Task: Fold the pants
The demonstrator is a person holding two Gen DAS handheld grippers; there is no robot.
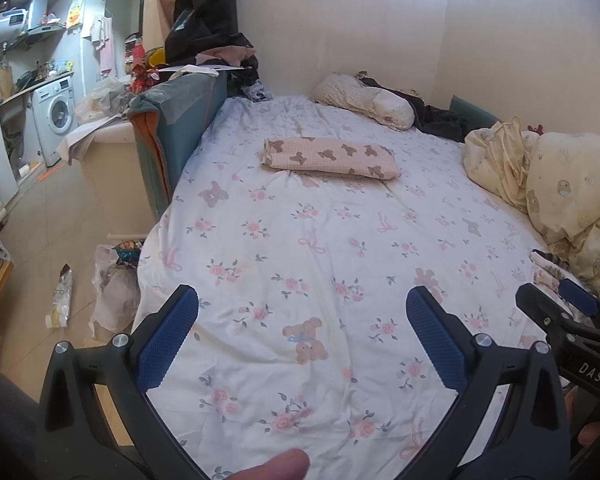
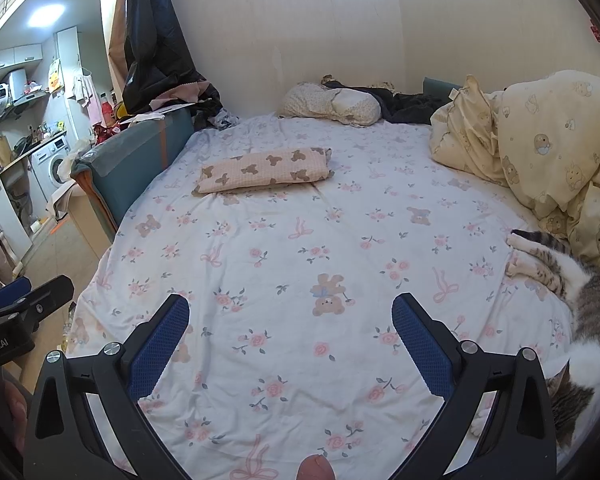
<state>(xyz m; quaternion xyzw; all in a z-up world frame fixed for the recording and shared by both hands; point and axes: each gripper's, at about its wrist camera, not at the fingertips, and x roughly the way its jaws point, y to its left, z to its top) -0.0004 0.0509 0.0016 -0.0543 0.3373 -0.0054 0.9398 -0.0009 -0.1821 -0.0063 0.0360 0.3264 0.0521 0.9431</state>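
Note:
A folded pink garment with brown bear prints, the pants point(image 1: 330, 158), lies flat on the floral bed sheet point(image 1: 300, 260) toward the far side; it also shows in the right wrist view point(image 2: 264, 170). My left gripper point(image 1: 302, 340) is open and empty, held above the near part of the bed, well short of the pants. My right gripper point(image 2: 290, 344) is open and empty too, beside the left one. The right gripper also shows at the right edge of the left wrist view point(image 1: 556, 304), and the left gripper at the left edge of the right wrist view point(image 2: 24, 296).
A tabby cat point(image 2: 580, 300) lies on the bed's right edge. A yellow quilt point(image 2: 540, 148) is heaped at the right. A pillow point(image 2: 332, 104) and dark clothes point(image 2: 412, 106) lie at the far wall. A teal headboard point(image 1: 180, 120) and floor clutter point(image 1: 116, 280) are on the left.

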